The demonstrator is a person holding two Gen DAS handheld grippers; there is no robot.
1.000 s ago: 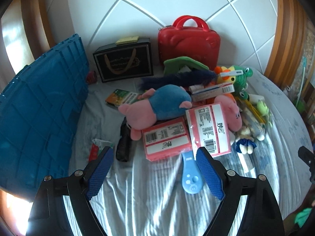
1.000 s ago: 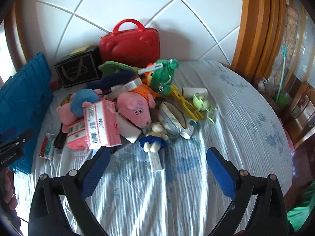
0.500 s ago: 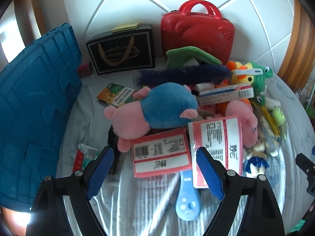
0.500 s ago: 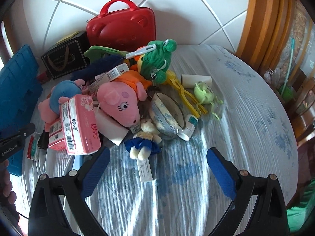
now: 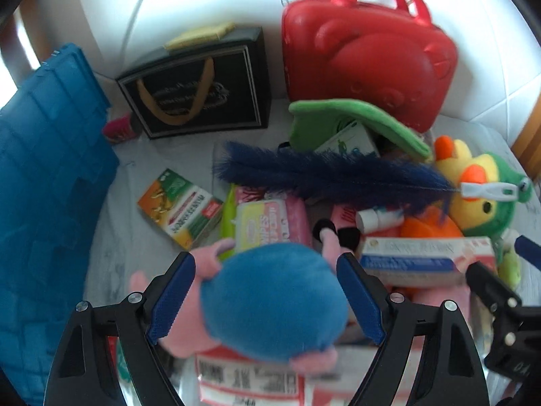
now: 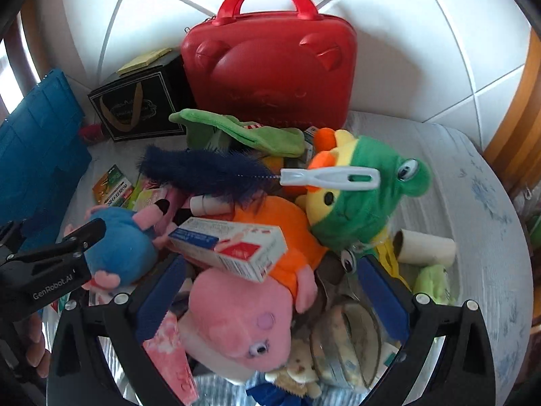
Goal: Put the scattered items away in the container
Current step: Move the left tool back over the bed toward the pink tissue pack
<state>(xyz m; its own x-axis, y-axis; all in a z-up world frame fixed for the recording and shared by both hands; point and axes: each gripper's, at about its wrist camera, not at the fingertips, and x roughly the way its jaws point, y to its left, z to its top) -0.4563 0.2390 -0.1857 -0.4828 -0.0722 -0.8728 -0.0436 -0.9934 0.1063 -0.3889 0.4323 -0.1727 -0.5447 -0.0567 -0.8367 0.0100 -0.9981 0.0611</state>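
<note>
The left hand-held gripper (image 5: 267, 299) has its jaws apart on either side of the blue plush (image 5: 274, 304), whose blue body fills the gap between the blue pads (image 5: 172, 299); whether the pads touch it cannot be told. The right hand-held gripper (image 6: 270, 299) is also spread wide, its jaws flanking the pink plush (image 6: 240, 314), which lies face up in the pile on the bed (image 6: 473, 203). Taking the red case (image 6: 270, 57) at the wall as landmark: the black gift bag (image 6: 135, 108) stands just left of it, and the blue container (image 5: 44, 203) lies further left, at the edge of the bed. Directly in front of the case sits a green cloth (image 6: 236, 128), then the dark blue duster (image 6: 203, 172) with its white handle (image 6: 331, 177) lying across the frog plush (image 6: 365, 196). Nearer than the duster, a toothpaste box (image 6: 230, 247) rests on the pink plush's orange body. A cardboard tube (image 6: 426, 245) lies in front and to the right of the case — beside the frog plush. A green-and-orange box (image 5: 179, 208) lies flat on the sheet between the gift bag and the blue plush, and the bowl (image 6: 341, 341) sits beside the pink plush's head.
</note>
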